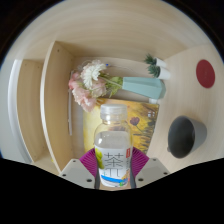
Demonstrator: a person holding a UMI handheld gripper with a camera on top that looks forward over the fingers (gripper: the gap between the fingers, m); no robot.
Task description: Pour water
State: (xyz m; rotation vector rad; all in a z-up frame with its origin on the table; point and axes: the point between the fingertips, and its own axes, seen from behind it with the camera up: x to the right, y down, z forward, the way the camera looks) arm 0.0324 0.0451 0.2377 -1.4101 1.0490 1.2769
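A clear plastic bottle [114,142] with a white cap and a white label stands upright between my fingers. My gripper [113,168] is shut on the bottle, with the purple pads [87,160] pressed against both its sides. A dark grey cup [186,136] stands on the light wooden table [200,100], to the right of the bottle and a little beyond the fingers.
A teal vase [140,87] lies on its side beyond the bottle, with pink and white flowers [88,84] at its left end. A yellow book [143,124] lies under the bottle's far side. A wooden board [58,100] runs along the left. A red disc [205,72] lies far right.
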